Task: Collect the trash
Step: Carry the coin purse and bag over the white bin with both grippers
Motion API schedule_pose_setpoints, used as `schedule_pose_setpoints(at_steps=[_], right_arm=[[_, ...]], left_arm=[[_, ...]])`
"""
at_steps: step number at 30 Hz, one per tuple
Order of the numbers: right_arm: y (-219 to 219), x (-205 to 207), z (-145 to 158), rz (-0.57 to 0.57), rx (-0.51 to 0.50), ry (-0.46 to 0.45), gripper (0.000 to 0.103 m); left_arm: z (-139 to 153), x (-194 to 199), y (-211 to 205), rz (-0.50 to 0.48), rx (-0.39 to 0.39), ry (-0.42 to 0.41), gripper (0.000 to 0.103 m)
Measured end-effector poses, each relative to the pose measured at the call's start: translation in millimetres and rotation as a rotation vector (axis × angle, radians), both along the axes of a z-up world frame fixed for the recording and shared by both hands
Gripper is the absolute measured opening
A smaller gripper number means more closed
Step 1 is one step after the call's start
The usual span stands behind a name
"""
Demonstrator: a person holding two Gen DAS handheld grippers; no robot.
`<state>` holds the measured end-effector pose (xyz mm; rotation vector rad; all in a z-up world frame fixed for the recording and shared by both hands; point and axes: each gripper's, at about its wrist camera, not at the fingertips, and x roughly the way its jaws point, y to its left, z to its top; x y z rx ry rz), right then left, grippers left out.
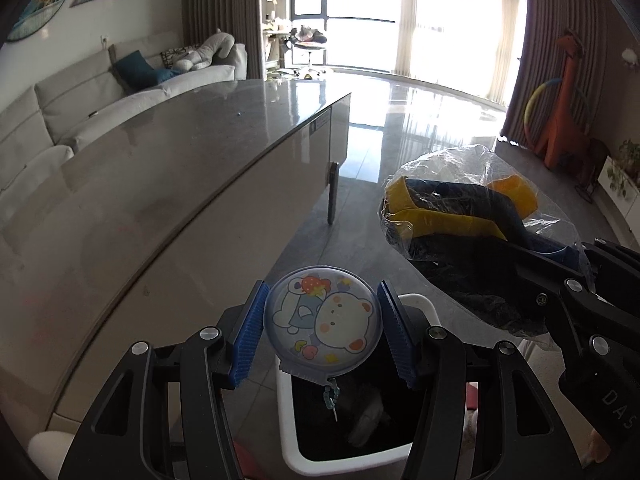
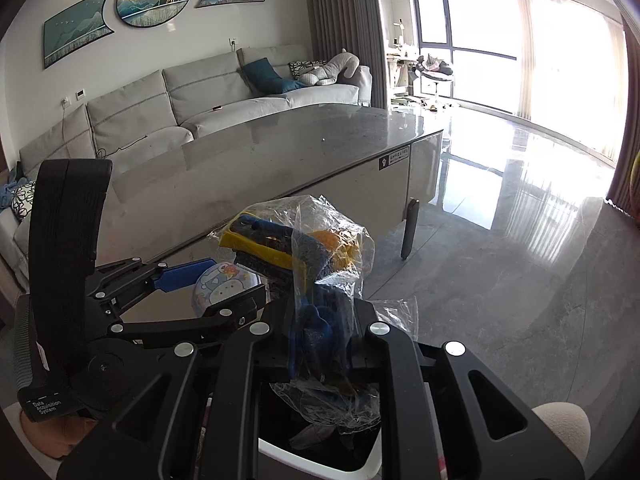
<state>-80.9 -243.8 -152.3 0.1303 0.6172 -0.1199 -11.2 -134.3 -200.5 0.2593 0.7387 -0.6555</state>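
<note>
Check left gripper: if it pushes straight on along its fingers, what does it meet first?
Probably the white trash bin just below the left gripper, which holds a round cartoon-bear case. Depth is unclear.

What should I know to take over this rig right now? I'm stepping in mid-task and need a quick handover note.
Left gripper: shut on the round cartoon-bear case, held above the white-rimmed bin.
Right gripper: shut on the clear plastic bag of yellow and dark scraps, also above the bin.
Done: both items picked up; the grey table looks bare.
Left: drop both items into the bin.
</note>
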Motion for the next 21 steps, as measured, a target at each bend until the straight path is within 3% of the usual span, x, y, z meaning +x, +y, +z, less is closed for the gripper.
schedule_pose_setpoints(at_steps=[9,15,17,18,21], right_arm=[[-16.6,-10.8,-20.3,-0.049,0.012,0.039,0.017],[-25.7,-9.3,-22.2,-0.058,0.024,0.052,0.018],[-26.7,-7.6,-23.1,-0.062,0.019,0.058,0.018],[-26.5,-6.9,-24.3,-0.065,0.021,0.061,0.018],[-27.0,-4.8,-27.5,-0.067,0.024,0.074,0.019]], left_arm=[[-25.2,-5.4,-27.6,-0.112,0.035,0.040,0.055],[-43.6,-4.0,-41.1,-0.127,0.069,0.092,0.057],[-49.3,0.0,-47.3,-0.113,0.124,0.112,0.092],[-50.9,0.6,-47.4,-0.085,0.151,0.096,0.098],[-54.6,3.2,-49.5,-0.085,0.191,0.087,0.098]])
